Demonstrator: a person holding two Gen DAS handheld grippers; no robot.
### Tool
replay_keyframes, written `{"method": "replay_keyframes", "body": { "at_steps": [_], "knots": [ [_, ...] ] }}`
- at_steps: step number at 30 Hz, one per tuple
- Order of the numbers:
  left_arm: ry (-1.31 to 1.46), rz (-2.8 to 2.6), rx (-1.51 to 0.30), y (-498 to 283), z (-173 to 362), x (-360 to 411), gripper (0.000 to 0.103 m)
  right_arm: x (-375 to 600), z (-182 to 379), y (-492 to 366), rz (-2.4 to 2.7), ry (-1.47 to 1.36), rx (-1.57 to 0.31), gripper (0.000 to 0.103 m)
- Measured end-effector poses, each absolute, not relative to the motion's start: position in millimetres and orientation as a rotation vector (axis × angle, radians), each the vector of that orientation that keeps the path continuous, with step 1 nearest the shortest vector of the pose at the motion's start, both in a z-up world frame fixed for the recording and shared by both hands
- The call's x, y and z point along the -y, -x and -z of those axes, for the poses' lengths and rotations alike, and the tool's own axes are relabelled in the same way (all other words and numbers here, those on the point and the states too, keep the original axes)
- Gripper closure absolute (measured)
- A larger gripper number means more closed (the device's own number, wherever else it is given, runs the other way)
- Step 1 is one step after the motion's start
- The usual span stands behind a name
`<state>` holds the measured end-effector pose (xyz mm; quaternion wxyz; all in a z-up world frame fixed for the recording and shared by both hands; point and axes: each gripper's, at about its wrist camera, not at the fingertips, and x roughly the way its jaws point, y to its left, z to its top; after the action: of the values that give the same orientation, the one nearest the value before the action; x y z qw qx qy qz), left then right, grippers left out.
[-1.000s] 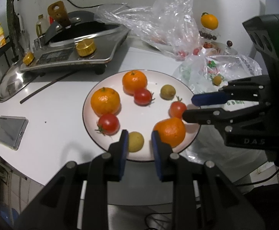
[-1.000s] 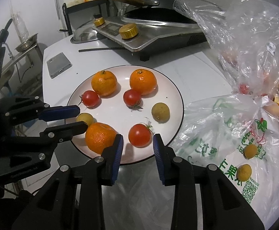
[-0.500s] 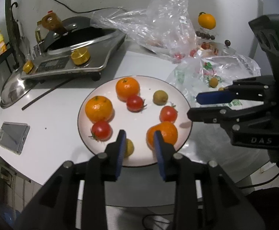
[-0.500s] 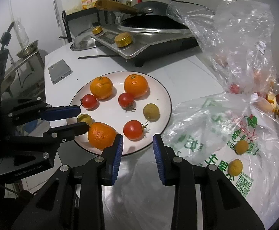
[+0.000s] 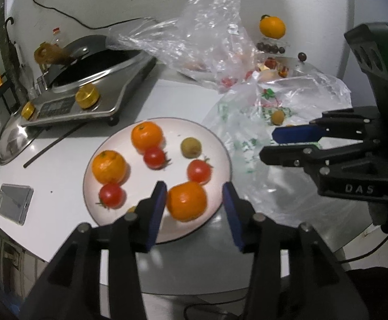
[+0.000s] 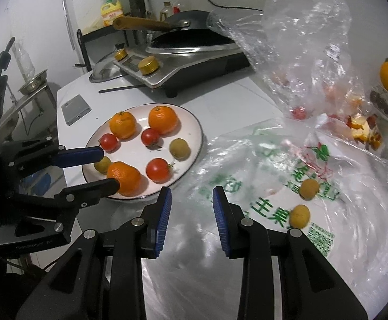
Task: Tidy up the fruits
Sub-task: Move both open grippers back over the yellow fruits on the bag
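A home kitchen, this one: a wok (image 6: 191, 37) sits on an induction cooker (image 5: 87, 98), a steel lid (image 5: 12, 141) just beside the cooker, oil bottles (image 6: 111, 13) on a rack behind it, and near it on the white desk (image 5: 50, 165) a plate (image 5: 220, 144) of fruit and grocery bags (image 6: 287, 192).

A white table (image 5: 60, 165) is carrying a round white plate (image 5: 130, 138) near its front edge, a silver phone (image 5: 12, 204) at the left edge, a steel induction cooker (image 5: 87, 101) behind, and crumpled clear plastic bags (image 6: 247, 165) rightward.
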<state>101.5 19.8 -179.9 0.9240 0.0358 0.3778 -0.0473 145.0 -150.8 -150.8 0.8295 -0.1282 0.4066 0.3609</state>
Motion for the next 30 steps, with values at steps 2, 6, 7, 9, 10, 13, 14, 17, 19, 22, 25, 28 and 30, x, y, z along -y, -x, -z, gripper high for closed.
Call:
{"method": "replay_keyframes", "body": {
  "at_steps": [2, 6, 7, 9, 10, 13, 14, 17, 19, 22, 25, 28, 30],
  "knots": [
    [-0.083, 0.104, -0.775, -103, 179, -13, 0.055, 158, 151, -146, -0.759, 0.264, -0.861, 0.069],
    [-0.093, 0.109, -0.771, -104, 178, -2, 0.051, 171, 151, -147, -0.749, 0.245, -0.861, 0.069],
    [-0.096, 0.109, -0.77, -104, 178, -1, 0.051, 174, 151, -148, -0.746, 0.243, -0.862, 0.069],
    [-0.102, 0.109, -0.772, -105, 177, 3, 0.051, 181, 151, -148, -0.741, 0.235, -0.862, 0.069],
    [-0.105, 0.11, -0.772, -105, 177, 6, 0.051, 184, 152, -149, -0.738, 0.233, -0.863, 0.069],
    [-0.116, 0.113, -0.777, -106, 177, 13, 0.051, 194, 152, -151, -0.728, 0.22, -0.863, 0.069],
    [-0.12, 0.114, -0.779, -107, 177, 15, 0.051, 198, 153, -152, -0.725, 0.215, -0.862, 0.069],
    [-0.134, 0.118, -0.785, -109, 178, 23, 0.051, 207, 153, -154, -0.717, 0.201, -0.861, 0.069],
    [-0.143, 0.126, -0.787, -110, 178, 29, 0.051, 213, 154, -155, -0.712, 0.19, -0.862, 0.069],
    [-0.155, 0.137, -0.792, -113, 179, 38, 0.051, 223, 156, -157, -0.703, 0.176, -0.865, 0.069],
    [-0.164, 0.146, -0.798, -117, 180, 46, 0.051, 234, 159, -160, -0.693, 0.164, -0.869, 0.069],
    [-0.178, 0.157, -0.806, -120, 182, 55, 0.051, 244, 161, -163, -0.684, 0.149, -0.871, 0.069],
    [-0.185, 0.163, -0.811, -123, 183, 61, 0.051, 250, 162, -165, -0.677, 0.137, -0.872, 0.069]
  ]
}}
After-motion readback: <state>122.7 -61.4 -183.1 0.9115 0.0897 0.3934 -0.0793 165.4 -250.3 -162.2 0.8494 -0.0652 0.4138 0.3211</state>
